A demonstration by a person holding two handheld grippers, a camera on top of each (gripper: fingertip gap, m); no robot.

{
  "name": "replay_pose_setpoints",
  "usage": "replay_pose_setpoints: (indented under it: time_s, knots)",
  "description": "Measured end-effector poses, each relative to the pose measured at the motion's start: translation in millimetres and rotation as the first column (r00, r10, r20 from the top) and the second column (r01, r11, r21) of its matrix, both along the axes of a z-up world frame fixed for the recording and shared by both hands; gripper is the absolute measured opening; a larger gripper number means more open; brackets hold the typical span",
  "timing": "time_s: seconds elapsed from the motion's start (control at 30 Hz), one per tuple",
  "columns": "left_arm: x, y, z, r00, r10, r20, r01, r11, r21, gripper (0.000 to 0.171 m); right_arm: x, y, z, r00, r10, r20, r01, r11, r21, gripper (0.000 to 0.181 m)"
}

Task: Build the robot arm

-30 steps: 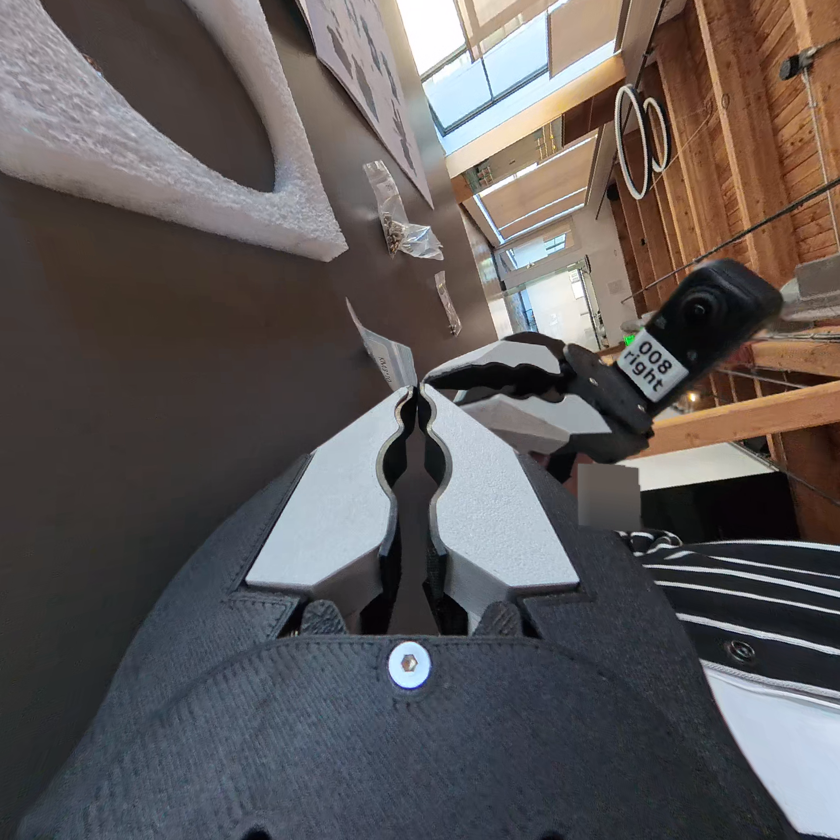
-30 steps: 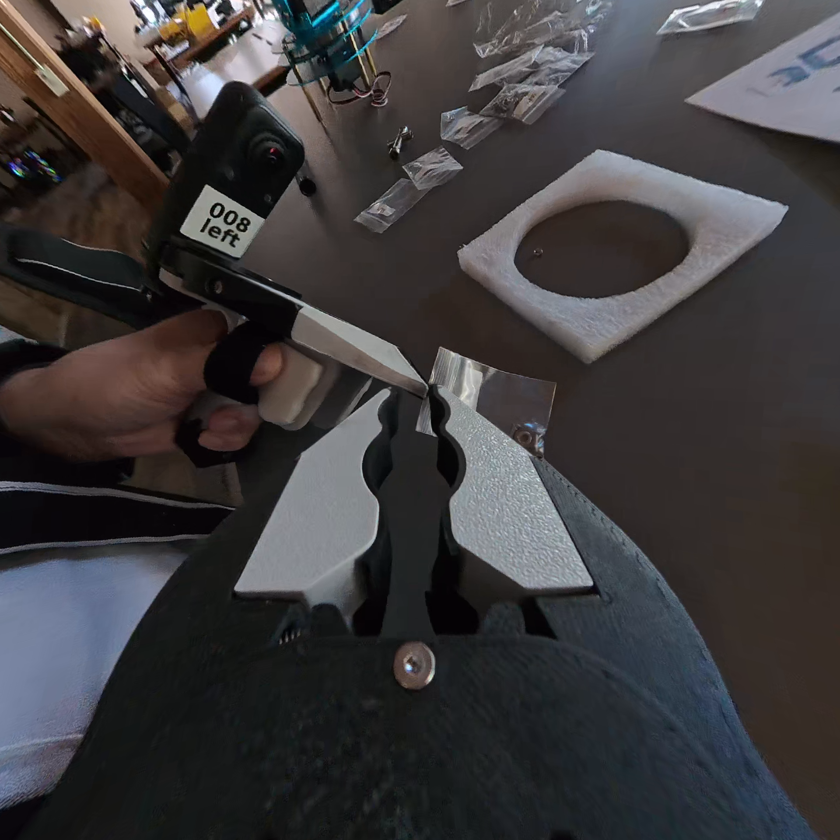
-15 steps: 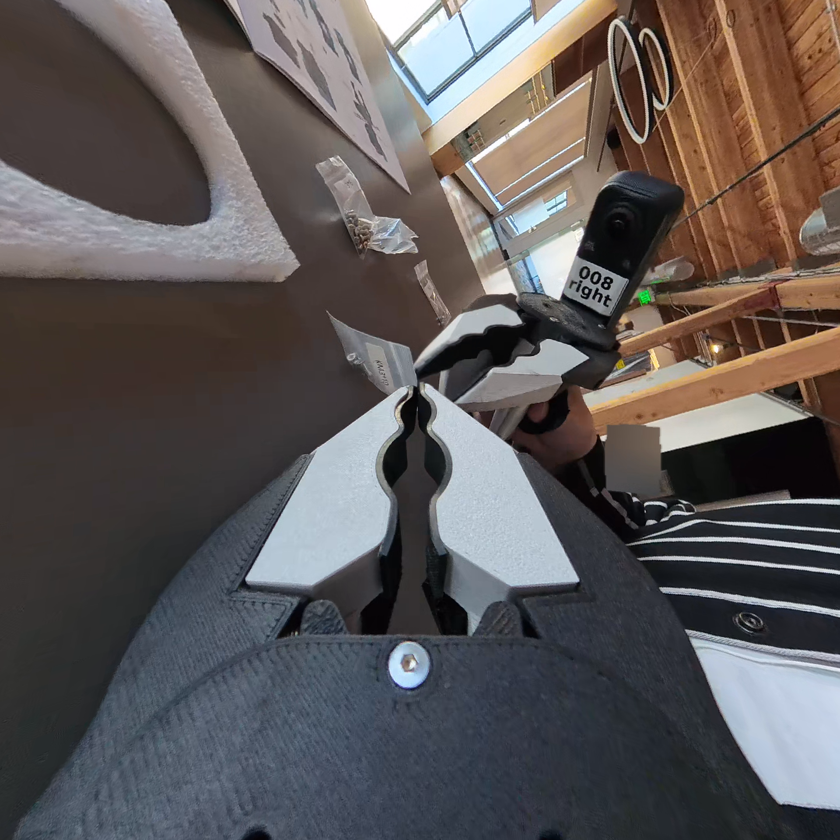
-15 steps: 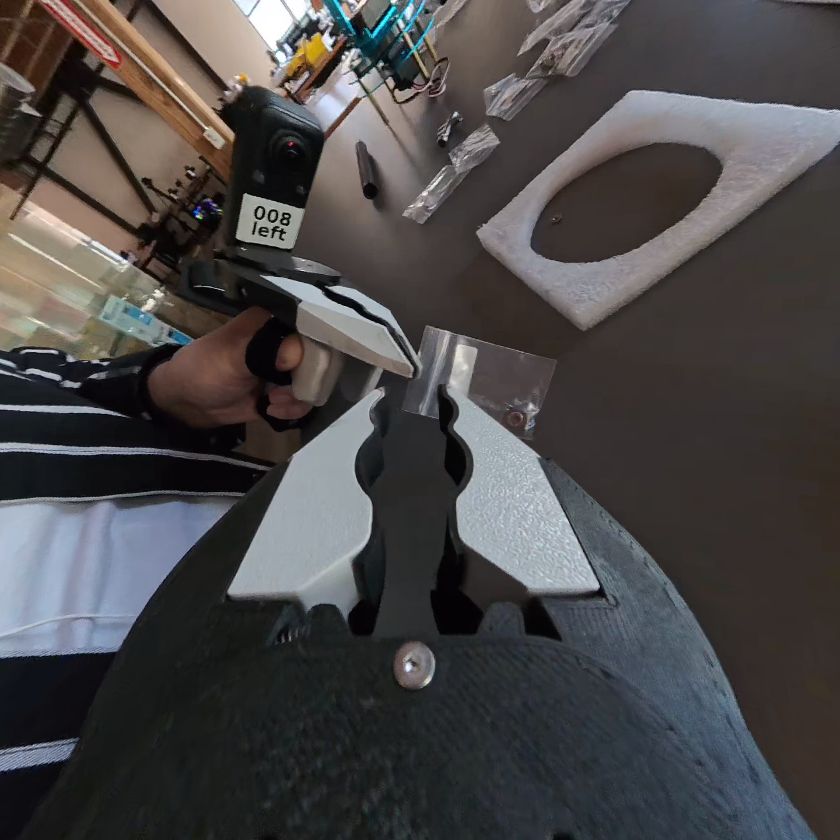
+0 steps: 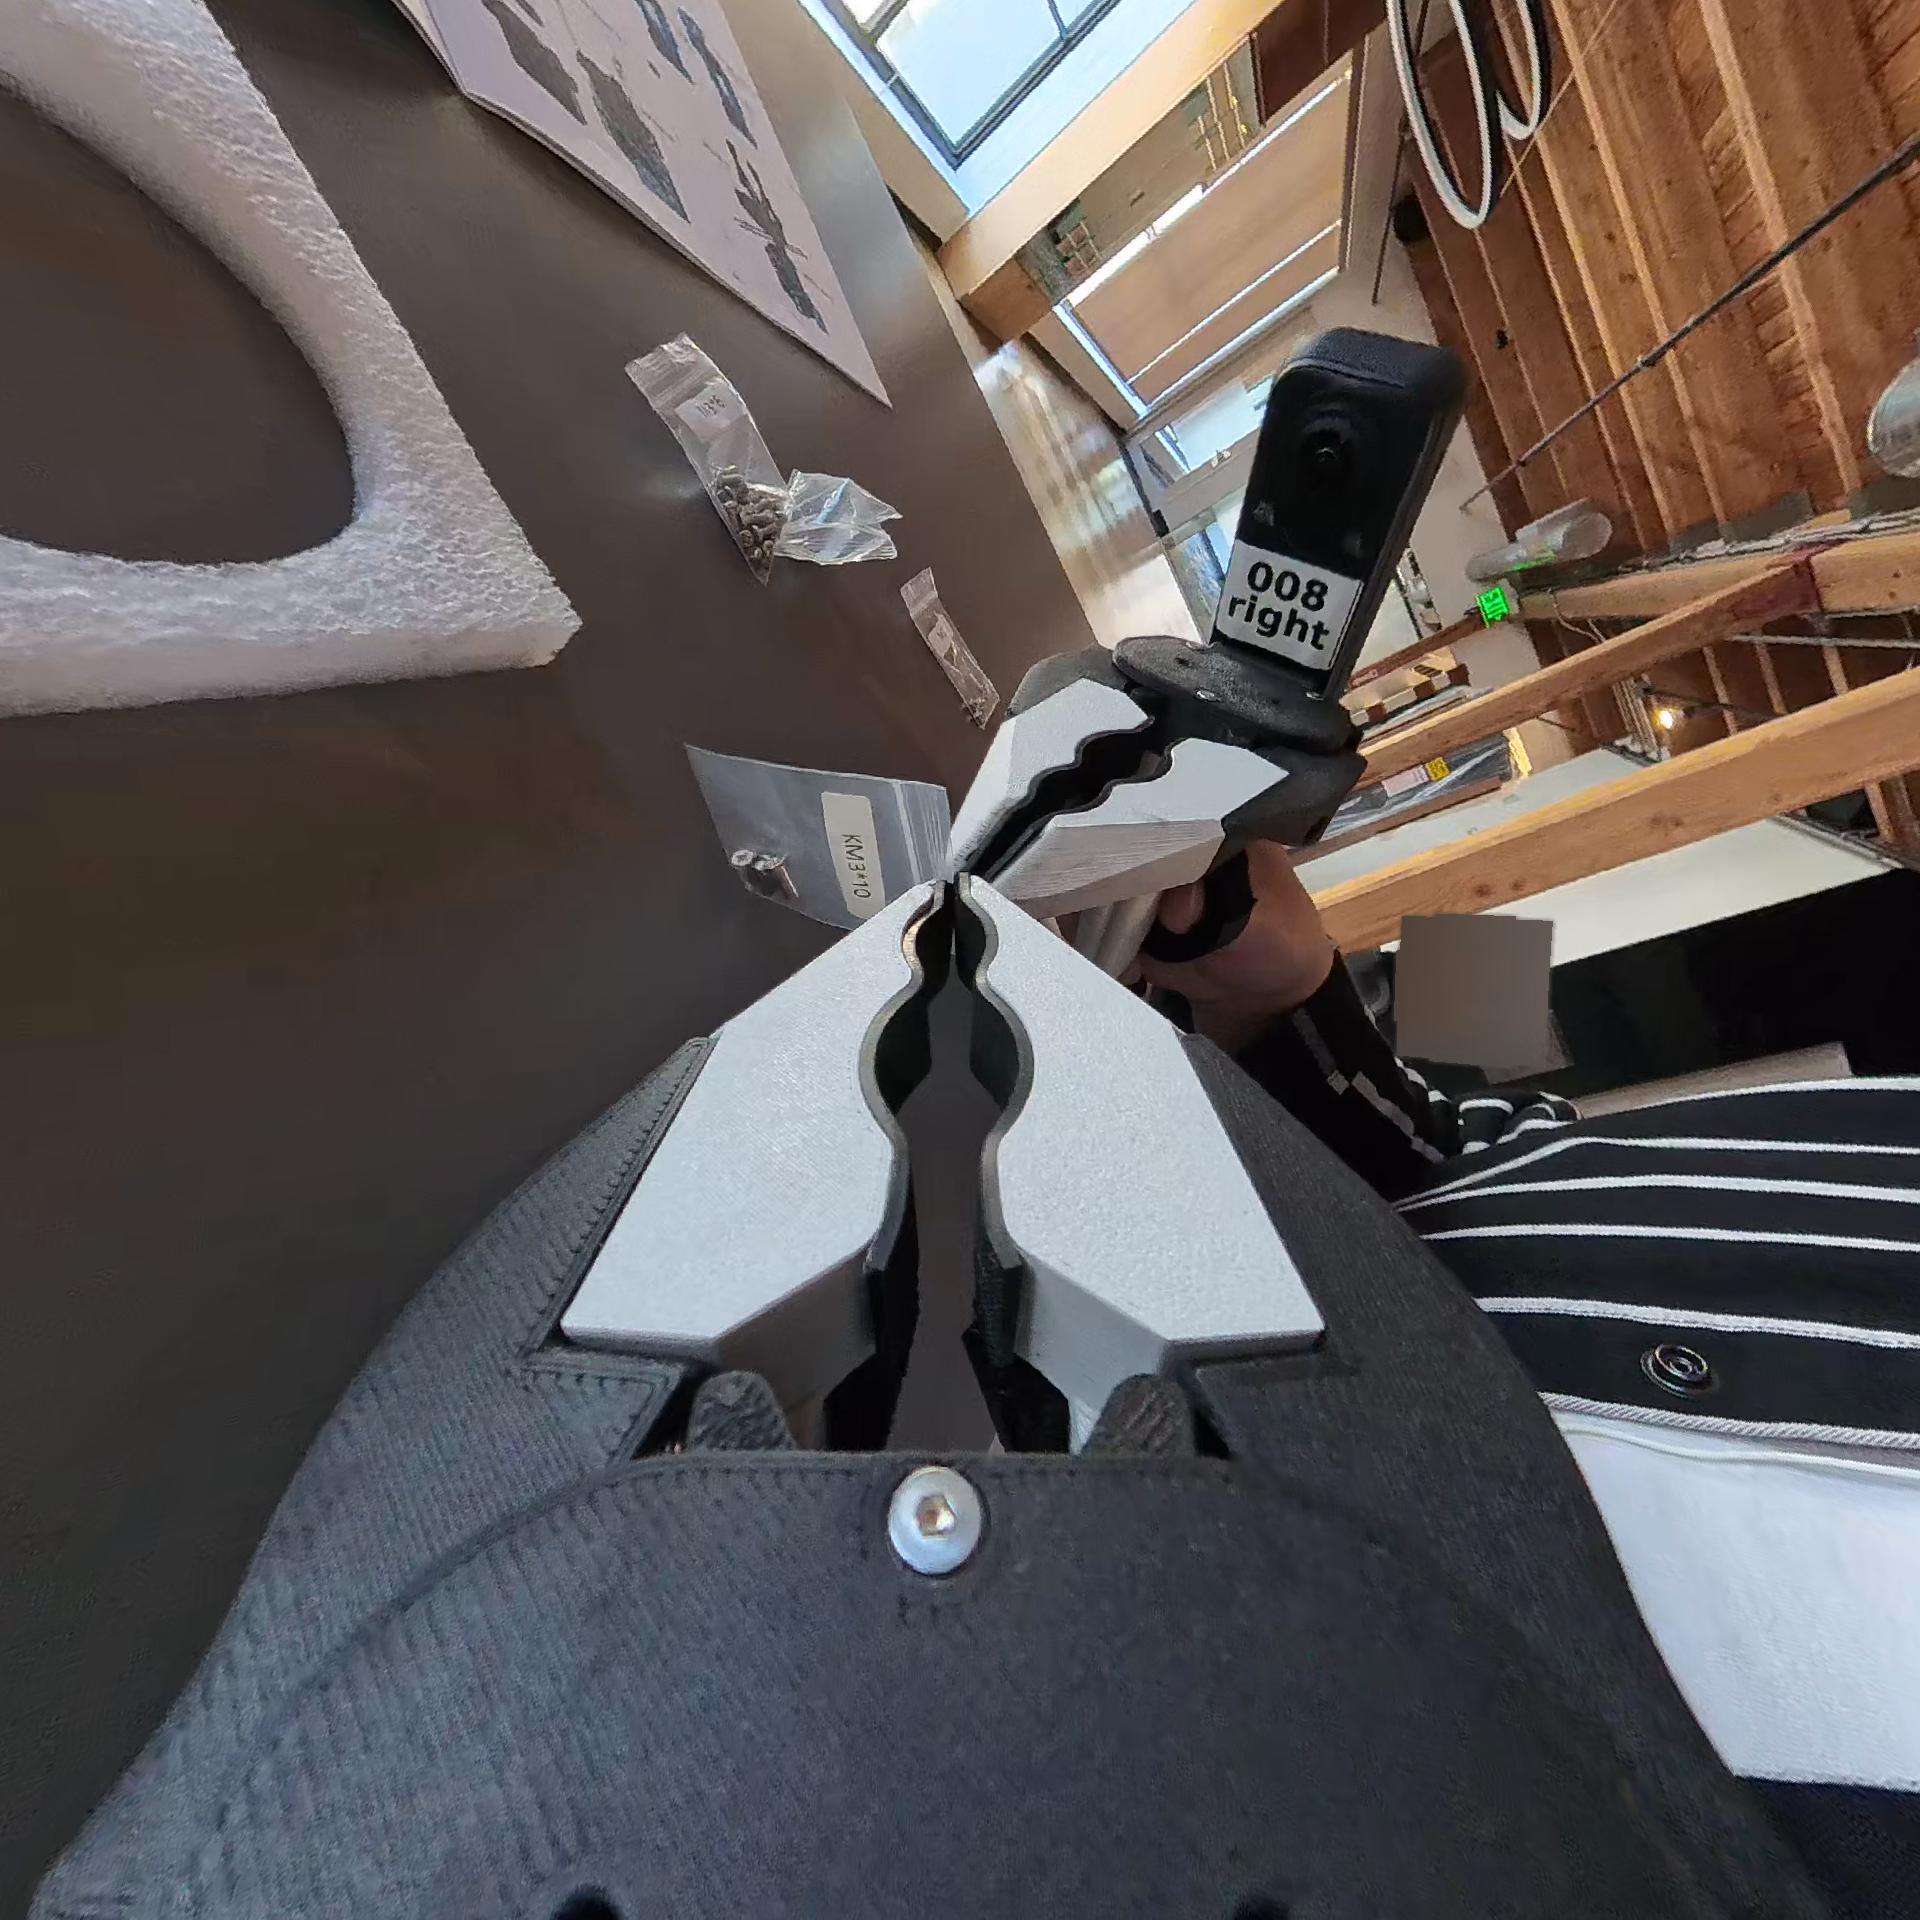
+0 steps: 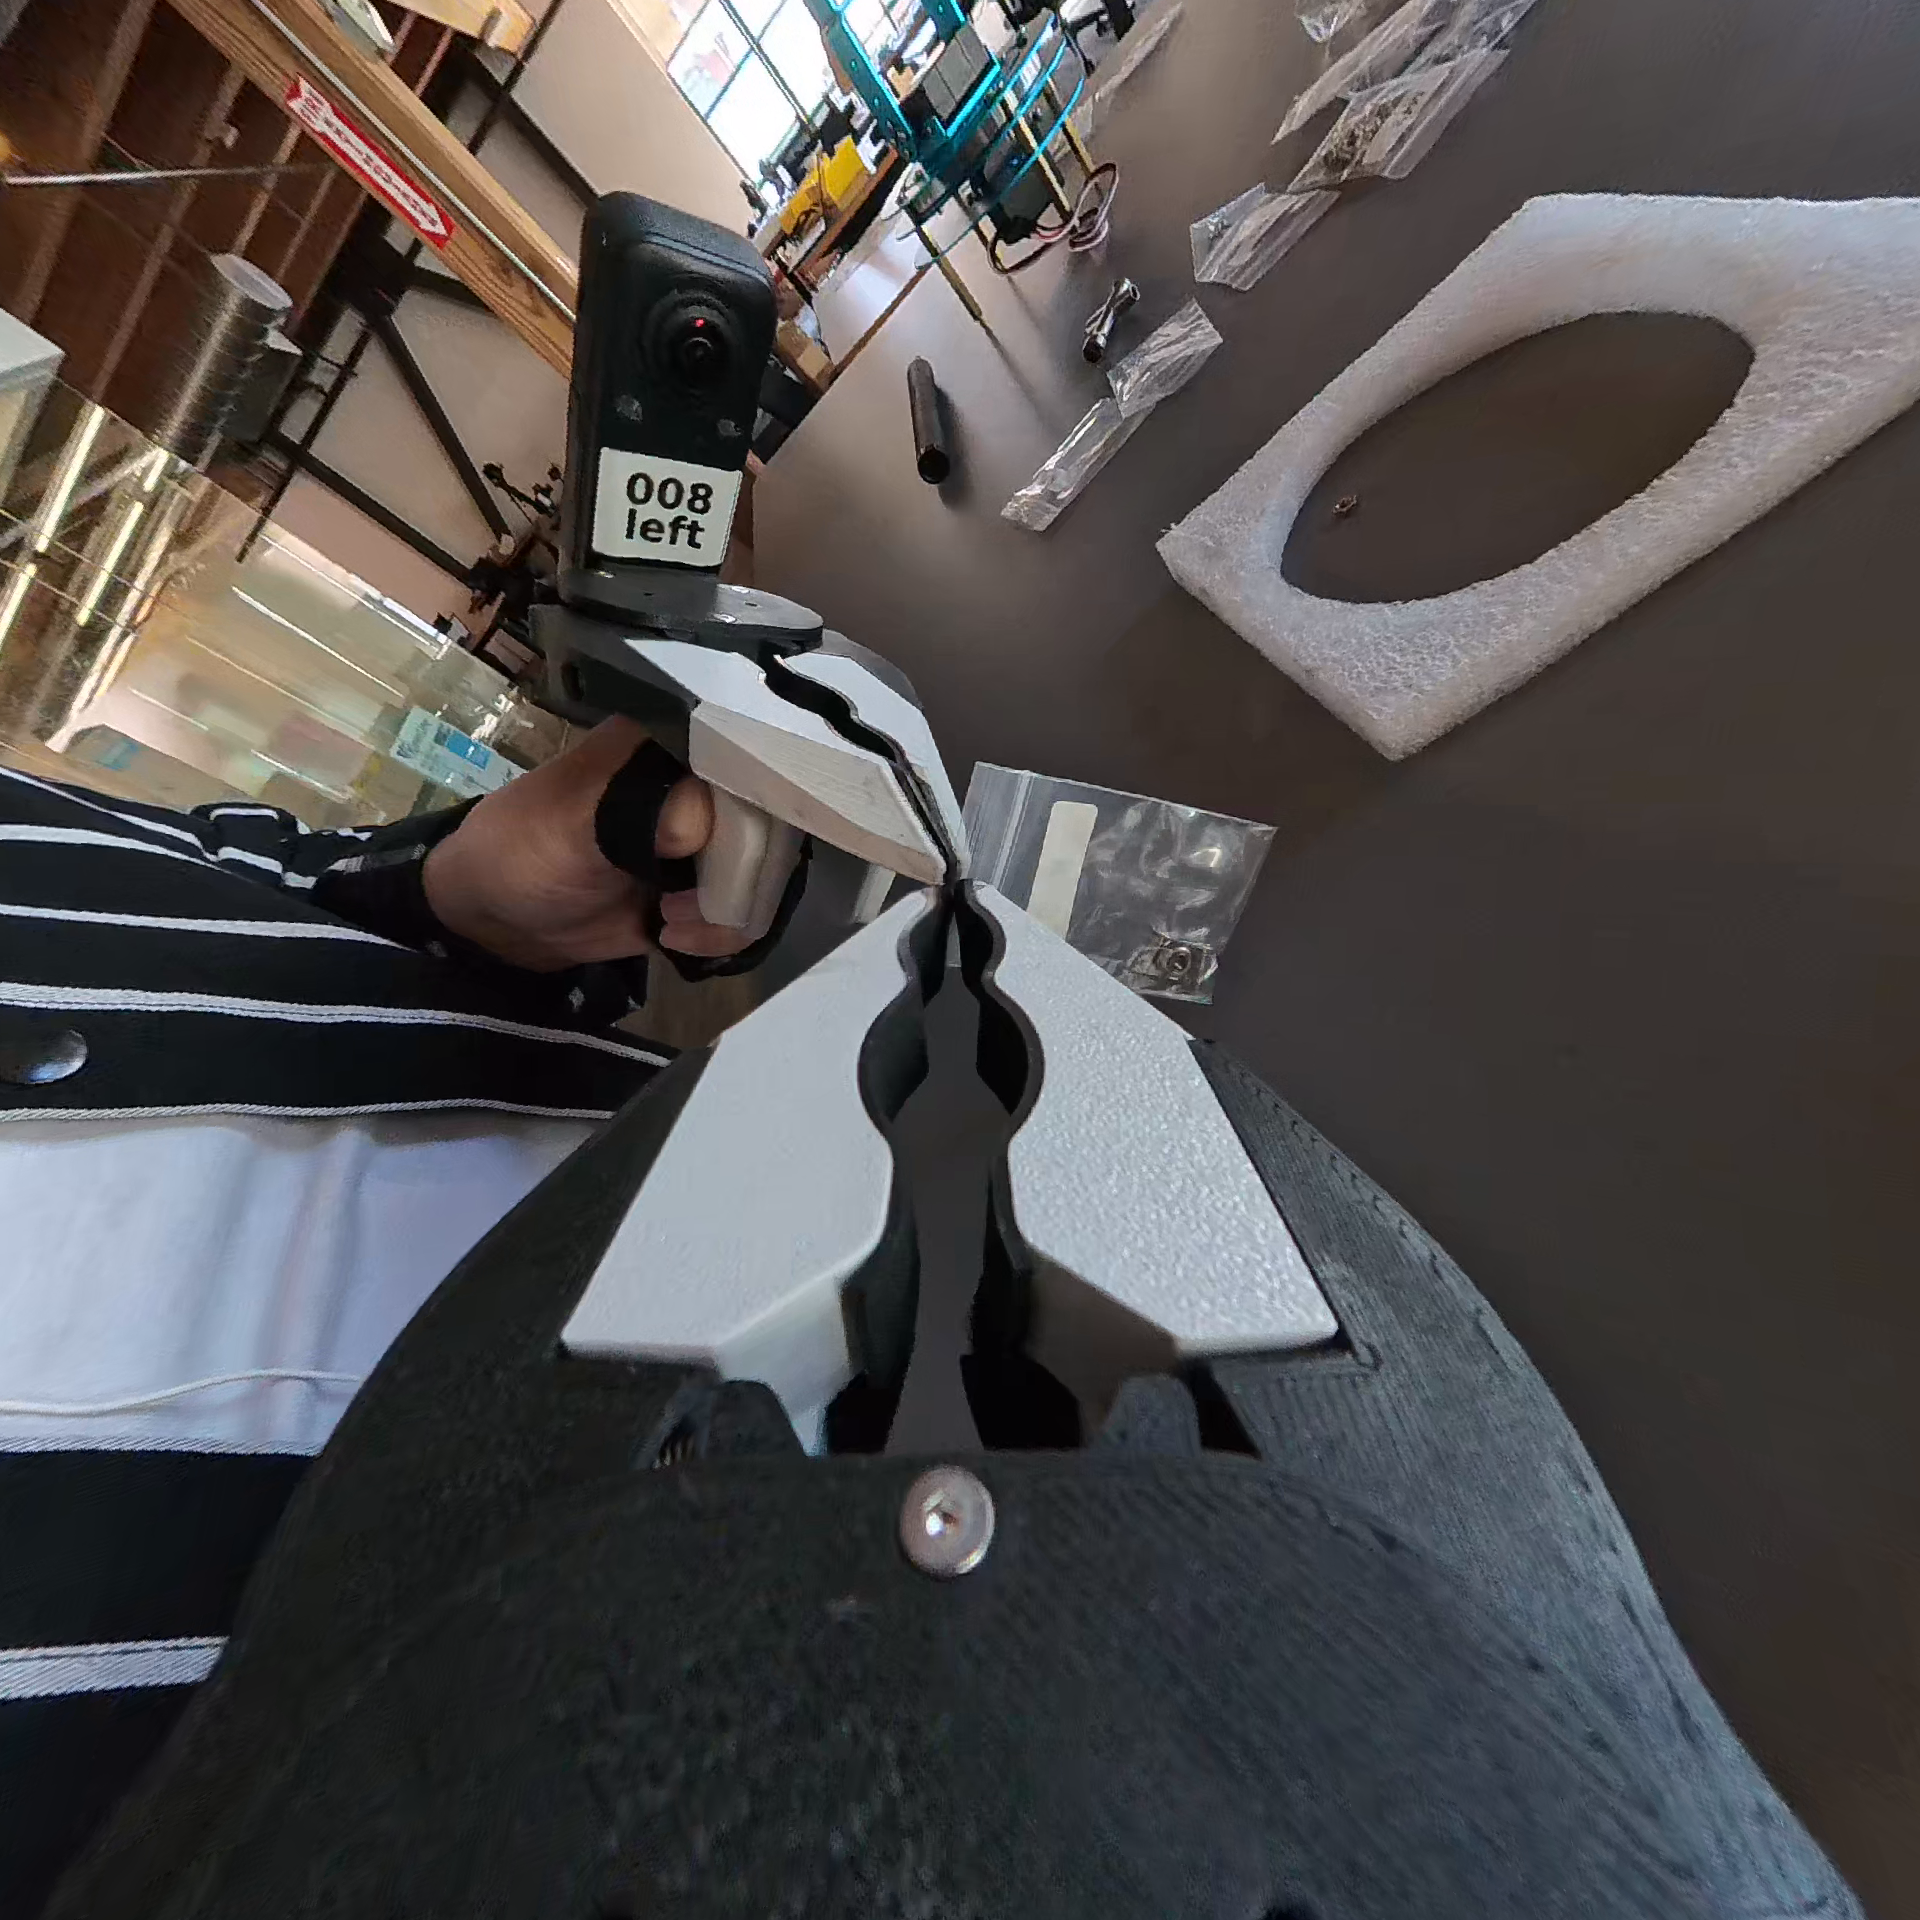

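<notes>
A small clear zip bag (image 5: 821, 842) with a white label and a few screws hangs just above the dark table (image 5: 312, 1039). My left gripper (image 5: 951, 894) is shut on the bag's top edge. My right gripper (image 6: 961, 896) is shut on the same edge of the bag (image 6: 1132, 873), right beside the left one. The two tips nearly touch. The right gripper also shows in the left wrist view (image 5: 971, 847), and the left gripper in the right wrist view (image 6: 940, 868), each held by a hand. The screws (image 6: 1174, 961) lie in the bag's lower corner.
A white foam pad (image 6: 1455, 644) with a round cut-out lies on the table beyond the bag, with a tiny screw (image 6: 1345, 506) in the hole. More small bags (image 5: 748, 468), a printed sheet (image 5: 644, 135), a black cylinder (image 6: 925, 416) and a teal frame (image 6: 935, 104) lie farther off. Left and right tips are no more than a few centimetres apart.
Both grippers have turned with the bag between them, so its flat side shows more fully. Each gripper's camera now stands more upright in the other's view. Both stayed shut.
</notes>
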State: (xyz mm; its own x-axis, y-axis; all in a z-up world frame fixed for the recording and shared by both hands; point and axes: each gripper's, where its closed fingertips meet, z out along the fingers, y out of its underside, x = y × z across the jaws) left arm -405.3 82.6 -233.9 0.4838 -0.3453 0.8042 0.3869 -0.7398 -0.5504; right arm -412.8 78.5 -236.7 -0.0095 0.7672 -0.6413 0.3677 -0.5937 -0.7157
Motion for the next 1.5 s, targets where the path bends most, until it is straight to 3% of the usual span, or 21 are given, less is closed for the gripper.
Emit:
replay_pose_setpoints:
  time_s: [0.4,0.47,0.83,1.2,1.4,1.5]
  knots:
    - [8,1,5,0.998,-0.027,0.064,0.027,1.000,0.006,0.000,6,4,1,1.000,-0.008,-0.024,0.007,0.999,-0.049,0.000]
    - [8,1,10,0.996,-0.035,0.086,0.034,0.999,0.020,0.000,7,7,3,0.999,-0.024,-0.036,0.021,0.998,-0.063,0.011]
    - [11,-2,20,0.989,-0.077,0.127,0.070,0.996,0.058,0.000,7,-2,19,0.990,0.028,-0.138,-0.051,0.984,-0.170,0.013]
    - [9,1,16,0.987,-0.063,0.149,0.059,0.998,0.028,0.000,7,1,15,0.993,0.017,-0.116,-0.034,0.988,-0.149,0.000]
    - [10,3,11,0.990,-0.052,0.134,0.052,0.999,0.006,0.000,5,5,10,0.998,-0.027,-0.048,0.023,0.996,-0.085,0.022]
    - [10,4,8,0.990,-0.042,0.133,0.043,0.999,0.000,0.000,5,5,10,0.999,-0.024,-0.031,0.022,0.998,-0.062,0.015]
